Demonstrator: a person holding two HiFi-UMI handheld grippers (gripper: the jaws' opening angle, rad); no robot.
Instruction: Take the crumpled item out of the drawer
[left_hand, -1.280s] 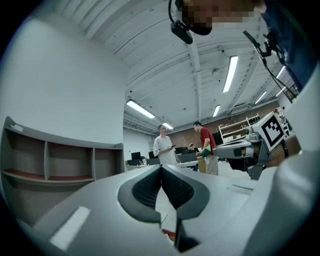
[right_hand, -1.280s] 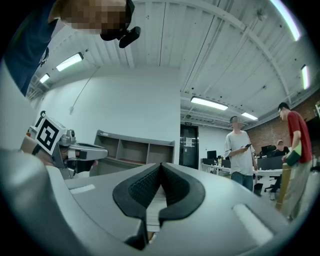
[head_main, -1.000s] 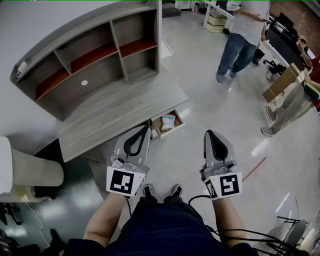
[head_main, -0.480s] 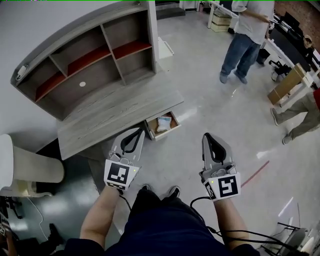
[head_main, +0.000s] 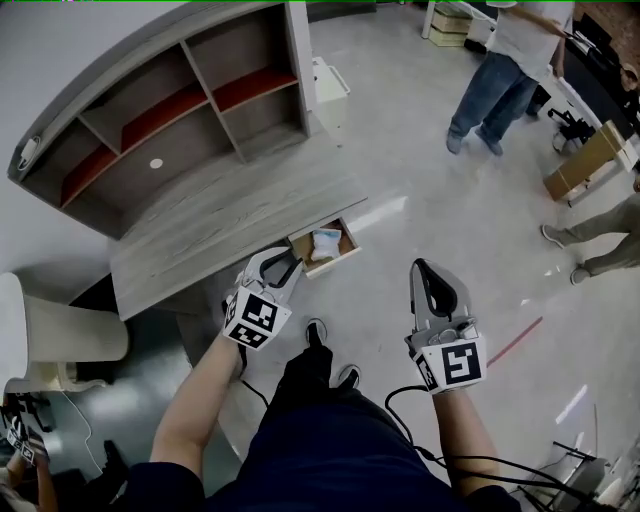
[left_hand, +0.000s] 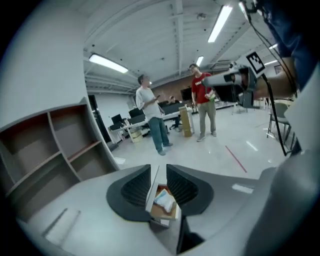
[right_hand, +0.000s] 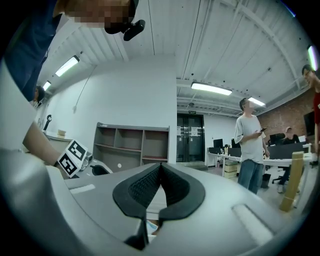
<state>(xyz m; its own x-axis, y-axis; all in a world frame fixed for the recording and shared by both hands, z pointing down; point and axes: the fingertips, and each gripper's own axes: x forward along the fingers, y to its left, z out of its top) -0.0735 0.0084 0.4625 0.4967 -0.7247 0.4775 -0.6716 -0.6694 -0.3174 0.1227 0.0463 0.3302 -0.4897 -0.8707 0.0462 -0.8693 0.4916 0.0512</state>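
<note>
Holding my left claw (head_main: 283, 262) just beside the drawer (head_main: 349, 241), I have its tip close to the drawer's left front corner; from above I cannot tell whether it touches. Its jaws stand a narrow way apart with nothing held, and in the left gripper view (left_hand: 159, 172) the drawer (left_hand: 168, 214) shows straight through that gap. The drawer is pulled out from under the grey wooden surface (head_main: 220, 220), and the crumpled item (head_main: 326, 243), a pale, whitish bundle with a bluish tint, lies inside it on the brown bottom. Seen along my left jaws, the crumpled item (left_hand: 164, 200) sits toward the right side of the drawer, near its wall. My right claw (head_main: 420, 268) hangs well apart from the drawer, out over the floor to the right of it and nearer to my body. In the right gripper view (right_hand: 160, 167) its ribbed pads (right_hand: 142, 187) meet at the tips, closed on nothing. A shelf unit (head_main: 180, 110) with red-lined compartments stands on the surface beyond the drawer. A person in jeans (head_main: 505, 70) stands far beyond the drawer.
</note>
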